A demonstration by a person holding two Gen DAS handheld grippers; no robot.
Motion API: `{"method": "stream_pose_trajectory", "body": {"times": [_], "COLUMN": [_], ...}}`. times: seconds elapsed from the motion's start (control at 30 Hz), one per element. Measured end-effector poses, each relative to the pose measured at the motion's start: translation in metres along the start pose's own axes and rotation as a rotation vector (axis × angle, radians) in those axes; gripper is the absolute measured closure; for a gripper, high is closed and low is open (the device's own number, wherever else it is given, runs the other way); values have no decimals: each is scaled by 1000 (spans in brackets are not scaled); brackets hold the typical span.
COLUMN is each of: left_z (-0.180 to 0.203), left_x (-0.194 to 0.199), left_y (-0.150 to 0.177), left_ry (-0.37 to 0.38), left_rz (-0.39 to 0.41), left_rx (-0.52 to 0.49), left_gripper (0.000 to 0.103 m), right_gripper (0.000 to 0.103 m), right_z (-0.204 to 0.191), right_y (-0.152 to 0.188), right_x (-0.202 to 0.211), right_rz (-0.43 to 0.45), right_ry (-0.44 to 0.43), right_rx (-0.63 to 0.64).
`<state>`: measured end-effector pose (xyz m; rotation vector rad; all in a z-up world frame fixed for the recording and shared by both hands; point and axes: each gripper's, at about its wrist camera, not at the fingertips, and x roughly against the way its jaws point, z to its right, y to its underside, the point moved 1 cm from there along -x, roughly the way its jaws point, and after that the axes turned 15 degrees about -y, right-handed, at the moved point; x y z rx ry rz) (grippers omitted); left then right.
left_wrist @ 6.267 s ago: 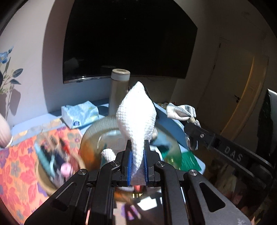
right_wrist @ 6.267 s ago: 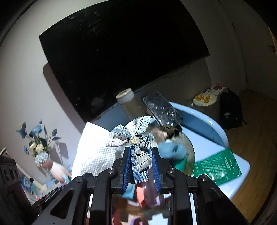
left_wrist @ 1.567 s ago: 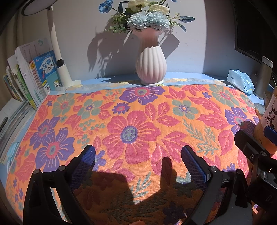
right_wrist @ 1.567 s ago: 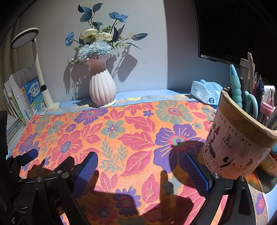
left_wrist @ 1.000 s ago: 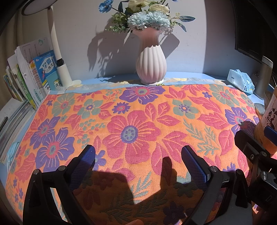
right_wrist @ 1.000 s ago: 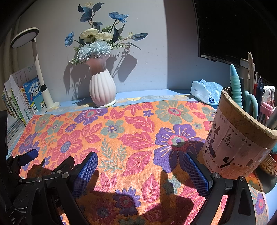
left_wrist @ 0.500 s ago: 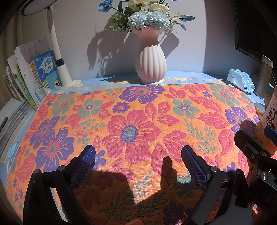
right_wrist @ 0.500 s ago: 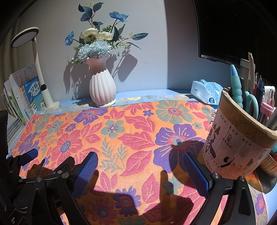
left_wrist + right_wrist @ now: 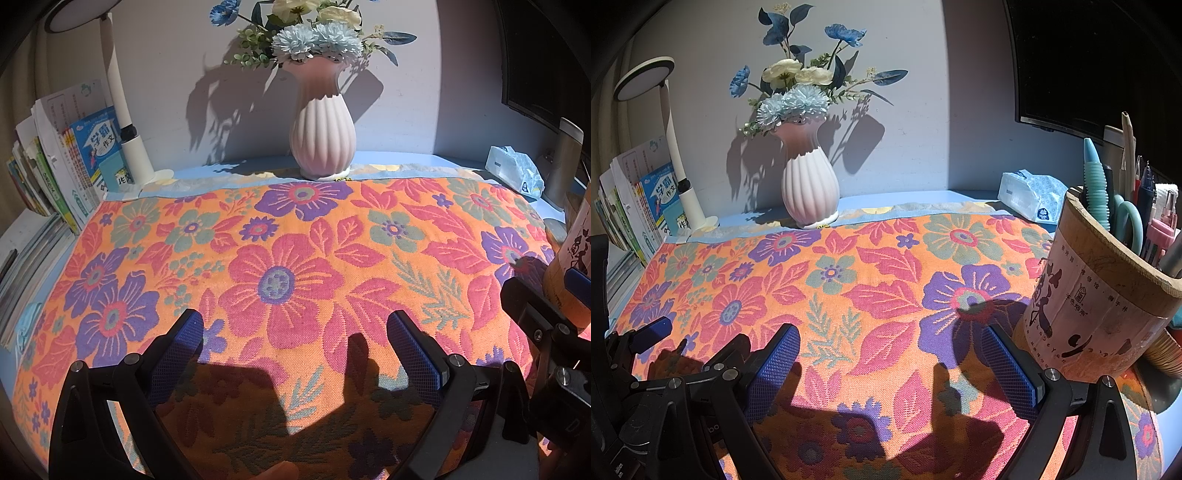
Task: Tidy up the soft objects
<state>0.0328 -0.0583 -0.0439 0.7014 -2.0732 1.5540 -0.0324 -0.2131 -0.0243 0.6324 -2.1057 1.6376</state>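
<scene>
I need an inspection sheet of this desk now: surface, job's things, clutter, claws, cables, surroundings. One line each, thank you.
Surface: floral cloth lies flat over the blue desk.
Job's things: nothing seen on the cloth.
Clutter: pen holder, tissue pack, vase, books, lamp.
Claws: left claw open, empty; right claw open, empty.
Cables: nothing seen.
Surroundings: wall behind, dark screen at right.

Dark screen (image 9: pixel 1089 62) and pen holder (image 9: pixel 1100 306) cut off at the right edge, book titles (image 9: pixel 98 146) mostly illegible.
</scene>
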Motion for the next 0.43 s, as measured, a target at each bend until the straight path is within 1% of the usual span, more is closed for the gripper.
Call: {"method": "stream_pose_trajectory", "body": {"times": [0.27,0.4,0.43], "left_z": [-2,-2,-2], "left_x": [0,5,4], "left_y": [1,-1,-1], "left_ry": [-2,-37,-35], "left_rz": [0,33,26], "left_rx": [-6,-12,-16], "left_gripper": [3,3,3], "right_gripper": [5,5,5], "right_z": [-1,-1,-1], "right_y": [0,0,1], "right_x": [-1,0,-1], "right_rz": [-2,0,0], "right_ry": [2,-1,0], "right_rx": [1,1,1]}}
